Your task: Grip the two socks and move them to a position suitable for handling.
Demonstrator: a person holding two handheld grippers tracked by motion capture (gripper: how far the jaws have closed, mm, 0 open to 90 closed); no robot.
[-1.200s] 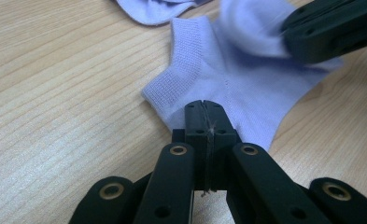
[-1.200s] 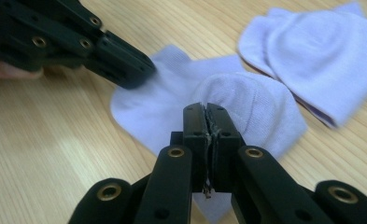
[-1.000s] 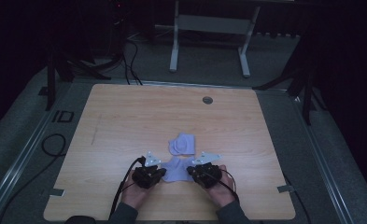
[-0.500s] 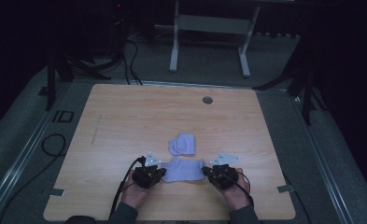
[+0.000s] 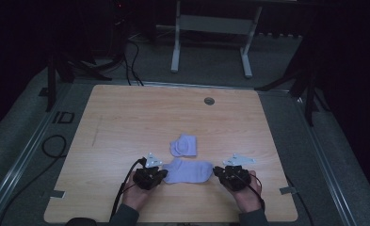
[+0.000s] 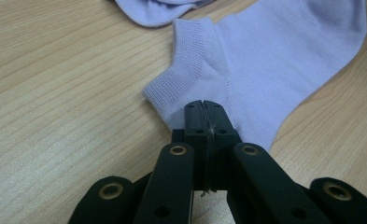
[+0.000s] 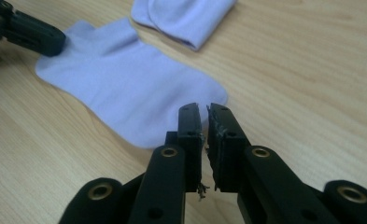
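Note:
A lavender sock lies flat on the wooden table between my two grippers. My left gripper is shut on its cuff end, jaws pressed together over the fabric edge; it shows at the top left of the right gripper view. My right gripper sits just off the sock's toe end. Its jaws stand a narrow gap apart with nothing between them. A second lavender sock, folded over, lies just beyond the flat one.
A round grommet hole sits near the table's far edge. Tape marks lie at the front corners. A cable loops on the floor at left, and a metal stand rises behind the table.
My right gripper has moved to the right, drawing the sock out flat, and now stands off its toe end. The left gripper has stayed in place.

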